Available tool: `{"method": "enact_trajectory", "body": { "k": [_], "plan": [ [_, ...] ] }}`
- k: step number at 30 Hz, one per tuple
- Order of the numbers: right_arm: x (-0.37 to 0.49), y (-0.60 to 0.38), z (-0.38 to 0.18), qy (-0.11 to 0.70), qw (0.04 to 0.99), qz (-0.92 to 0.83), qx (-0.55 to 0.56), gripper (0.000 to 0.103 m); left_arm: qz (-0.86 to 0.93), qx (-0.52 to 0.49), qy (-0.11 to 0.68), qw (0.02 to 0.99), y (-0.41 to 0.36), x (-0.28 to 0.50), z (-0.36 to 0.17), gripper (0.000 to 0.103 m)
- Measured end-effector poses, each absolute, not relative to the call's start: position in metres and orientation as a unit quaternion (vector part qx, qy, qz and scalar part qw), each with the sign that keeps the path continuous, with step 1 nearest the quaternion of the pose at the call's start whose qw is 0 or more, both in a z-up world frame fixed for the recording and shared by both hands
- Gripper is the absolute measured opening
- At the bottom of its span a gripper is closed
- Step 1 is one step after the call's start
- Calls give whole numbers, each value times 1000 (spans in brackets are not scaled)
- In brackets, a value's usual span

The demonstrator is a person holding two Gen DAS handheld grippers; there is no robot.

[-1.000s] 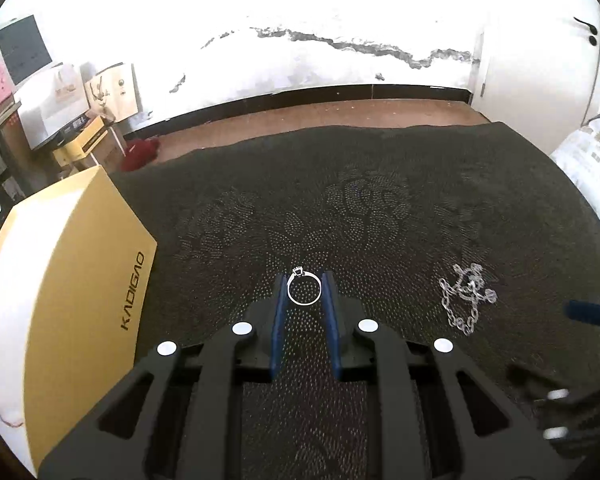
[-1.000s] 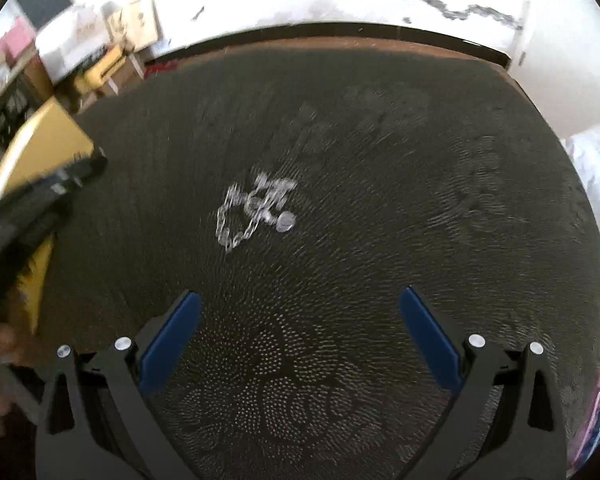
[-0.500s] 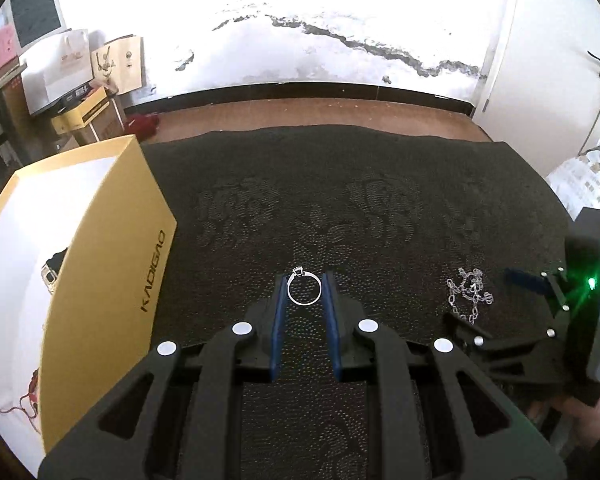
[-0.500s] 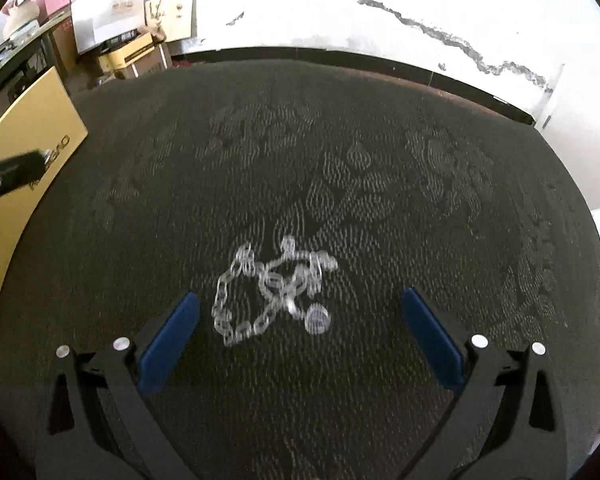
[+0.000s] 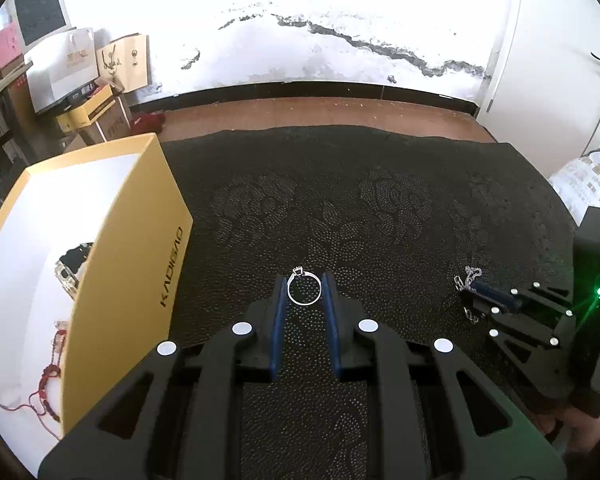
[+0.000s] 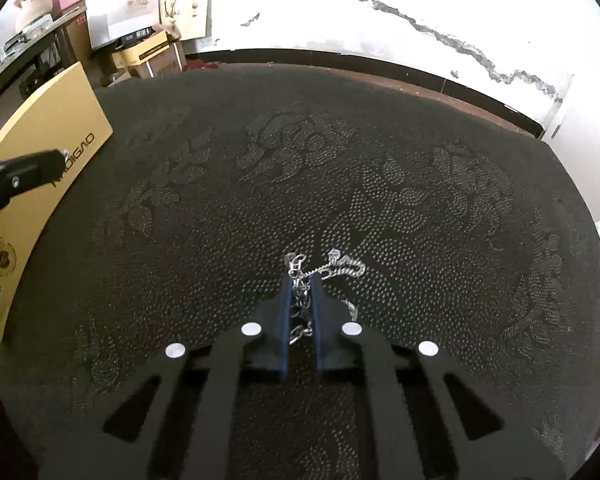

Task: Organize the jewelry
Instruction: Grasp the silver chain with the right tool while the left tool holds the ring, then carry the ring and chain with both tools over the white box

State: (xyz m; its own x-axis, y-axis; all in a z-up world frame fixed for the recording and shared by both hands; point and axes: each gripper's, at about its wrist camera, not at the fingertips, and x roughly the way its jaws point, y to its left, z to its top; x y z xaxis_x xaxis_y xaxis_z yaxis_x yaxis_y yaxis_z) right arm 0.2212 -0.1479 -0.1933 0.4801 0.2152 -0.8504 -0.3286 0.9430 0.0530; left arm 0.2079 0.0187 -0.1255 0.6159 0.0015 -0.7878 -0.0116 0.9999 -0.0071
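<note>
My left gripper [image 5: 304, 280] is shut on a thin silver ring [image 5: 304, 290] with a small stone, held between its blue pads above the dark patterned table cover [image 5: 340, 208]. My right gripper [image 6: 301, 280] is shut on a silver chain [image 6: 332, 266] lying on the cover; part of the chain trails out to the right of the fingers. In the left wrist view the right gripper [image 5: 474, 290] sits at the right with the chain [image 5: 466, 276] at its tip. An open yellow box [image 5: 120, 248] stands at the left, with a watch [image 5: 70, 264] and a red cord [image 5: 48, 376] inside.
The yellow box [image 6: 40, 184] is at the left edge in the right wrist view, with the left gripper's tip [image 6: 28, 168] in front of it. Cartons and bags [image 5: 80, 80] stand by the far wall. A white door [image 5: 560, 60] is at the right.
My right gripper has come down over the chain and shut on it; it was wide open before. My left gripper still holds the ring and has moved toward the box.
</note>
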Motion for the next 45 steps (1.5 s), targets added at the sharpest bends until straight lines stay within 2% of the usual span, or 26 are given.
{"method": "enact_trajectory", "body": {
  "k": [4,12,22,27,35,45],
  "plan": [
    [210,-146,-175,480,860,163,-51,9,7,-5,435,900,24,206,-120,18],
    [182,-144,-80,455,870,188,-16,9,8,-6,435,900,39,184,-86,18],
    [132,-77,39,422,875,234,-44,9,13,-57,444,894,115,134,-4,18],
    [108,-29,74,410,872,264,-47,9,40,-53,438,896,167,101,40,18],
    [84,60,84,417,855,300,-75,9,98,-65,433,894,230,62,56,18],
    [86,120,41,444,832,317,-97,9,130,-82,442,884,267,52,24,18]
  ]
}}
